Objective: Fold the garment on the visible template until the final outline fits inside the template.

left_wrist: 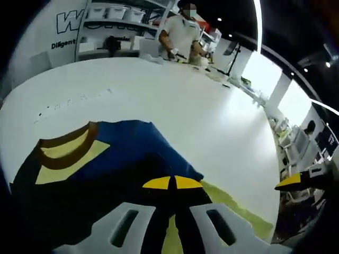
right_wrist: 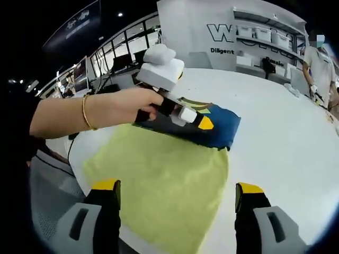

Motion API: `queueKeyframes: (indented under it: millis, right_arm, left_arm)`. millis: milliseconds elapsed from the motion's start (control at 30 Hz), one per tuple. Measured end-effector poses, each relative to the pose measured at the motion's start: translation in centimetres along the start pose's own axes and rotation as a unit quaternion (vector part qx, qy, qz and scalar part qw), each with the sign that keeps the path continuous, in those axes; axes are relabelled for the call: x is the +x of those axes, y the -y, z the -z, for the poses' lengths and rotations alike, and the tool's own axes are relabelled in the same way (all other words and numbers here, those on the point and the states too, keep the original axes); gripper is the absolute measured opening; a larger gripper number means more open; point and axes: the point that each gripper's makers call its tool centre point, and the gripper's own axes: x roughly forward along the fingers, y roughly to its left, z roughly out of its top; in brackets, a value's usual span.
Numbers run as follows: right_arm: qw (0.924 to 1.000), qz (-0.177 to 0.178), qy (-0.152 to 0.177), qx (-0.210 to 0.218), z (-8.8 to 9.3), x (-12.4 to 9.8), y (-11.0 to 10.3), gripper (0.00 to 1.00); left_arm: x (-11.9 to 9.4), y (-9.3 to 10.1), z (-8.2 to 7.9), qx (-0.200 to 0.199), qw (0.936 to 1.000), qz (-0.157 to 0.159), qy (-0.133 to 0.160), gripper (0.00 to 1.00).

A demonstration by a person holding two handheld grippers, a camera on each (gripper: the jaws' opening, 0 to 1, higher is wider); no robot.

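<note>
A dark blue garment (left_wrist: 122, 159) with a brown collar (left_wrist: 66, 145) lies bunched on the white round table (left_wrist: 175, 100). In the left gripper view my left gripper (left_wrist: 172, 183) has its yellow tips pressed together on a fold of the blue cloth. A yellow-green template (left_wrist: 233, 206) peeks out beside it. In the right gripper view the template (right_wrist: 164, 180) spreads wide at the table's near edge, with the garment (right_wrist: 217, 127) heaped on its far side. A hand holds the left gripper (right_wrist: 204, 123) down on the cloth. My right gripper (right_wrist: 177, 188) hangs open above the template, holding nothing.
A person (left_wrist: 180, 32) works at the far side of the table, beside shelves with white bins (left_wrist: 114, 16). The same person (right_wrist: 318, 63) stands at the right. The table's rim (right_wrist: 79, 159) runs close to the template. The right gripper's yellow tip (left_wrist: 296, 181) shows at the table's right edge.
</note>
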Motion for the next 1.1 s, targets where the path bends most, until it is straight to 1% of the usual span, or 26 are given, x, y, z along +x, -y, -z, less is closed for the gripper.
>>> queueKeyframes:
  millis: [33,100,233,300,333,367,467,533,567,633,667,733,800,833,867,900,933,1000,1033,1100]
  right_arm:
    - [1.0,0.002,-0.001,0.001,0.1,0.0,0.1,0.88]
    - [1.0,0.005,0.001,0.004,0.1,-0.2,0.4,0.88]
    - [0.9999,0.007,0.002,0.01,0.3,-0.4,0.5,0.88]
    - [0.9999,0.008,0.001,0.011,0.4,-0.4,0.5,0.88]
    - [0.9999,0.008,0.001,0.012,0.5,-0.5,0.4,0.88]
    - [0.9999,0.008,0.001,0.011,0.5,-0.5,0.3,0.89]
    - [0.9999,0.007,0.001,0.011,0.5,-0.5,0.2,0.9]
    - [0.9999,0.004,-0.002,0.012,0.6,-0.5,0.1,0.91]
    - [0.9999,0.002,-0.003,0.012,0.6,-0.5,0.0,0.91]
    - [0.9999,-0.003,-0.007,0.008,0.7,-0.5,-0.2,0.86]
    - [0.9999,-0.002,-0.007,0.008,0.7,-0.5,-0.2,0.87]
    - [0.9999,0.004,-0.004,0.01,0.6,-0.5,-0.1,0.93]
    - [0.9999,0.006,-0.003,0.009,0.5,-0.6,0.0,0.94]
    - [0.9999,0.008,-0.002,0.006,0.5,-0.6,0.1,0.94]
    - [0.9999,0.013,-0.002,0.005,0.5,-0.6,0.2,0.95]
    - [0.9998,0.017,0.0,0.002,0.3,-0.6,0.3,0.97]
    - [0.9999,0.017,0.0,-0.001,0.3,-0.6,0.2,0.98]
    - [0.9999,0.014,-0.001,0.003,0.3,-0.6,0.1,0.99]
    - [0.9999,0.013,-0.001,0.003,0.3,-0.6,0.0,0.99]
    - [0.9999,0.01,-0.003,0.0,0.4,-0.5,-0.1,0.99]
  left_arm:
    - [0.2,0.3,-0.1,-0.003,1.0,0.006,0.004,0.0]
    - [0.4,0.7,0.1,-0.004,0.9999,0.014,0.0,0.0]
    - [-0.1,0.9,0.0,0.001,0.9999,0.017,0.002,0.01]
    - [-0.4,0.9,-0.1,0.005,0.9999,0.015,0.003,0.11]
    - [-1.4,0.3,-1.0,0.014,0.9996,0.004,0.026,0.17]
    - [-1.7,0.1,-1.3,0.016,0.9993,0.001,0.033,0.23]
    - [-2.8,-0.1,-1.5,0.021,0.9992,-0.001,0.034,0.34]
    - [-3.4,-0.3,-2.0,0.035,0.9982,-0.002,0.049,0.4]
    - [-3.9,-0.3,-2.3,0.044,0.9972,-0.002,0.06,0.46]
    - [-4.8,-0.5,-2.5,0.045,0.9967,-0.008,0.066,0.56]
    - [-5.0,-0.5,-2.5,0.047,0.9966,-0.01,0.067,0.63]
    - [-6.0,-0.7,-2.7,0.054,0.9956,-0.016,0.075,0.71]
    - [-6.7,-0.8,-2.8,0.06,0.9949,-0.02,0.079,0.77]
    - [-7.2,-0.8,-2.7,0.063,0.9948,-0.021,0.077,0.79]
    - [-8.1,-0.8,-2.6,0.066,0.9944,-0.022,0.08,0.81]
    - [-8.5,-0.8,-2.5,0.069,0.994,-0.023,0.083,0.83]
    - [-9.0,-1.1,-2.4,0.067,0.9937,-0.031,0.085,0.86]
    - [-9.6,-1.4,-2.1,0.06,0.994,-0.034,0.085,0.9]
    - [-9.9,-1.4,-1.8,0.055,0.9946,-0.036,0.081,0.91]
    - [-10.8,-1.5,-1.4,0.055,0.9947,-0.042,0.076,0.91]
